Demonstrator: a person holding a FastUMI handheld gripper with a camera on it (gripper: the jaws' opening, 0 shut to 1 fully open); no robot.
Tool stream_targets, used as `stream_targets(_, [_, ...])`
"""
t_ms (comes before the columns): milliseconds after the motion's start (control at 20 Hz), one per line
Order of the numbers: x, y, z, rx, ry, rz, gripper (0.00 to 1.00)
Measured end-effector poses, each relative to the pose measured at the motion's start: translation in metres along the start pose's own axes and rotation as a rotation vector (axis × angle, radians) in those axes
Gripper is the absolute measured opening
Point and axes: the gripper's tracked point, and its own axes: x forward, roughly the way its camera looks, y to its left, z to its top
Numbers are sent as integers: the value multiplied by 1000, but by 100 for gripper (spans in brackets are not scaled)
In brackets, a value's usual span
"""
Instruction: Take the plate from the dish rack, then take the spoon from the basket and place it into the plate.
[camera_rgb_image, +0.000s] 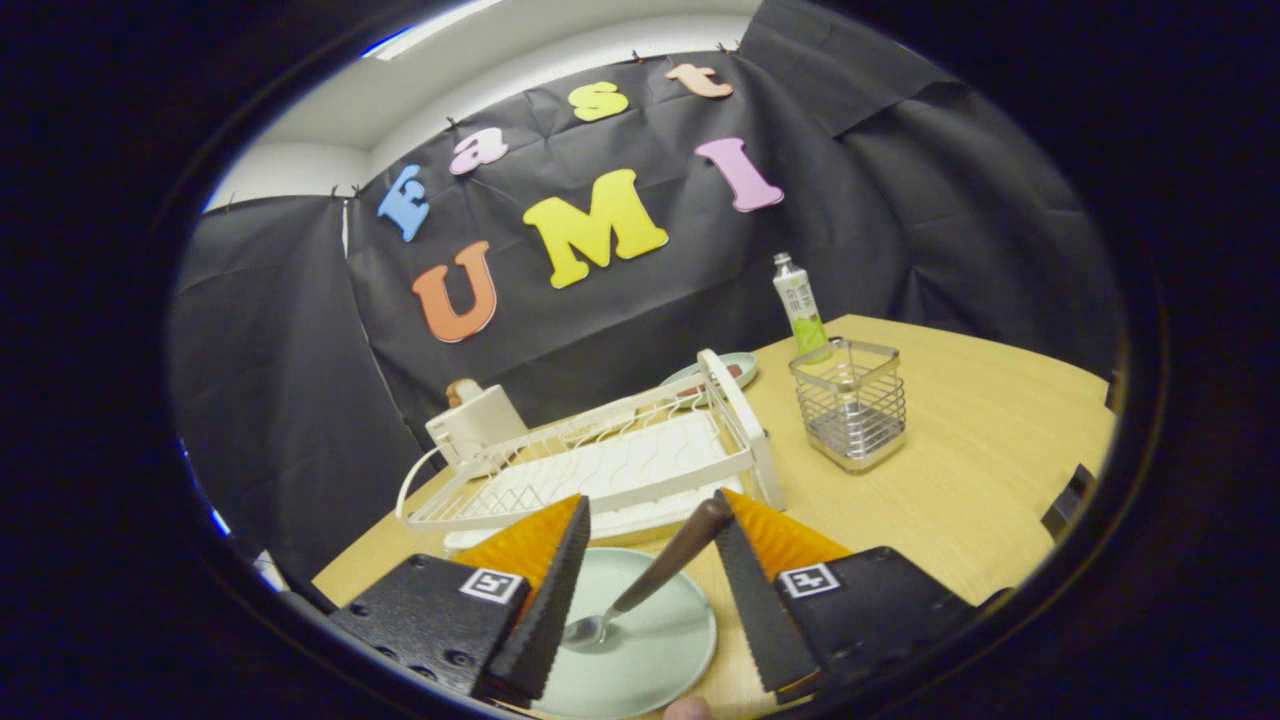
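A pale green plate (660, 650) lies on the wooden table (980, 440), just below and between my fingers. The spoon (655, 575) rests in it: its metal bowl sits on the plate beside the left finger, and its dark handle slants up to the tip of the right finger. My gripper (650, 505) is open, the orange-backed fingers wide apart on either side of the spoon. Whether the handle's end touches the right finger is unclear. Just beyond the fingers stands the empty white wire dish rack (600, 470). The metal mesh basket (850, 415), also empty, stands to its right.
A green-labelled bottle (800, 305) stands behind the basket. A second pale plate (735, 368) lies behind the rack's far end. A white box-like object (475, 420) sits at the rack's left rear. A person's fingertip (688, 709) shows below the plate.
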Motion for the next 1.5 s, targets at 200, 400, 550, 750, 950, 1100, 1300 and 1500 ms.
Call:
stream_targets(200, [-10, 2, 25, -92, -105, -49, 100])
stream_targets(400, [-25, 19, 41, -190, -175, -68, 100])
stream_targets(550, [-35, 32, 49, -253, -213, -83, 100])
stream_targets(750, [-51, 54, 58, -319, -261, -85, 100])
stream_targets(950, [-65, 72, 63, -339, -299, -86, 100])
stream_targets(1100, [-74, 84, 69, -375, -345, -103, 100])
stream_targets(1300, [-79, 103, 61, -389, -355, -82, 100])
stream_targets(1500, [-81, 117, 60, -409, -382, -60, 100])
